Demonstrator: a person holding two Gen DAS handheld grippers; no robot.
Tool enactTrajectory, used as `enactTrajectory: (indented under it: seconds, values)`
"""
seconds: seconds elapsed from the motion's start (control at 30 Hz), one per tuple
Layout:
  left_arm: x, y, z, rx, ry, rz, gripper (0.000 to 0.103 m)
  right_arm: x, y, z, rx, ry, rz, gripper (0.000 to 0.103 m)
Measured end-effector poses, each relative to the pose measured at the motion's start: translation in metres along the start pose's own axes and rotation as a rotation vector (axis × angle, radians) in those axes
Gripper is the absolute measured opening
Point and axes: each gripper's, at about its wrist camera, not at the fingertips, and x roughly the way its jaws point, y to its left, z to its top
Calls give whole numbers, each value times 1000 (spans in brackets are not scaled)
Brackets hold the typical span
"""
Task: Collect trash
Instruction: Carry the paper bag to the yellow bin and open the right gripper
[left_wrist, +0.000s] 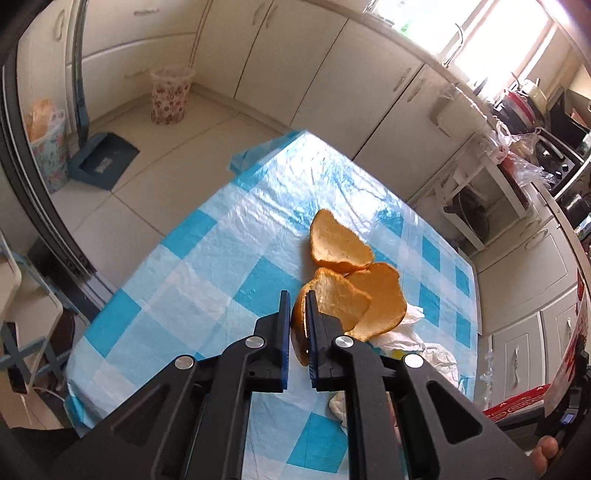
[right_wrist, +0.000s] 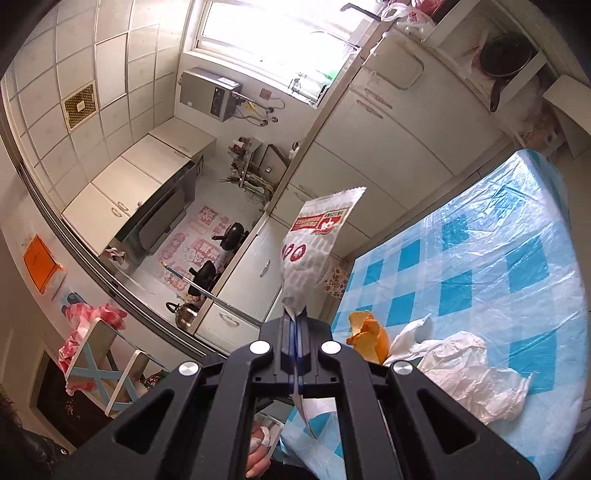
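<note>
Since both claws pinch trash, your left gripper (left_wrist: 297, 295) holding orange peel (left_wrist: 343, 258) ahead and your right gripper (right_wrist: 295, 317) clamping the snack wrapper (right_wrist: 314, 243) upright, you can carry both binward together.

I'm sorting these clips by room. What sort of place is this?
A home kitchen, most likely: cream cabinets line the walls, a kettle and black pans sit on the counter, and a table under a blue checked cover holds orange peel.

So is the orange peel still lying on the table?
No, the left hand-held gripper holds the orange peel up above the table.
</note>
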Motion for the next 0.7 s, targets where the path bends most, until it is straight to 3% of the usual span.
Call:
enactTrajectory:
  seconds: [0.1, 0.43, 0.7]
  values:
    - [-12, -9, -1, 40, -29, -40, 8, -23, 1, 3, -5, -42, -16, 2]
    - [-21, -45, -26, 107, 23, -179, 8, -102, -1, 1, -24, -167, -136, 2]
    - [-33, -108, -65, 208, 83, -304, 8, -160, -18, -8, -28, -211, -345, 2]
